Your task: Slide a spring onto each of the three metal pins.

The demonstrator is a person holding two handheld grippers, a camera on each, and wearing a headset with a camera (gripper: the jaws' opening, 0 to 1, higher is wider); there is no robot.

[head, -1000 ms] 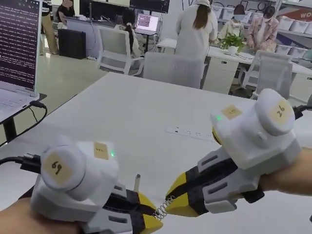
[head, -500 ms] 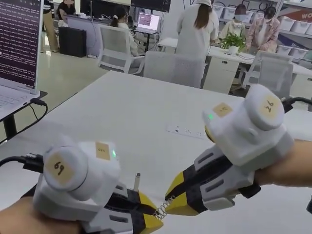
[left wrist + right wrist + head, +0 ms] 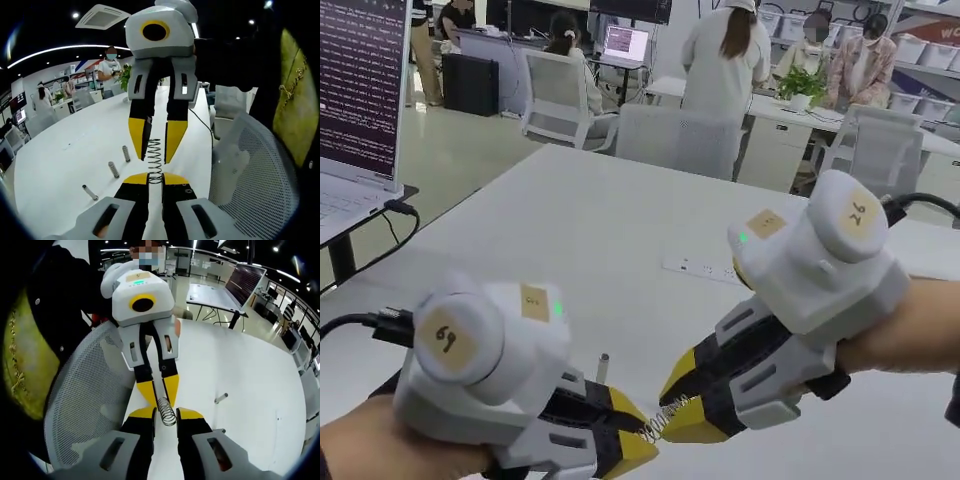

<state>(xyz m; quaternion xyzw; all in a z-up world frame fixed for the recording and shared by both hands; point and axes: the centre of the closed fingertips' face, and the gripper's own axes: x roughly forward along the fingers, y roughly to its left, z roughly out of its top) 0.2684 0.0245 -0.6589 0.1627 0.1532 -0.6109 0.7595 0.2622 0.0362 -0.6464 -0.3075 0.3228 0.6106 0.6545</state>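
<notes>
Left gripper view: the spring is laid along the 6-to-12 o'clock line, its lower end pinched in the left gripper and its upper end clamped by the right gripper, while the three metal pins are stood at 9 o'clock, nearer the left gripper.

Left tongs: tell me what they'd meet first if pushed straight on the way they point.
The right tongs, facing them tip to tip, most likely. The spring gripped by the left tongs reaches between those tips. The pins stand off to the side.
</notes>
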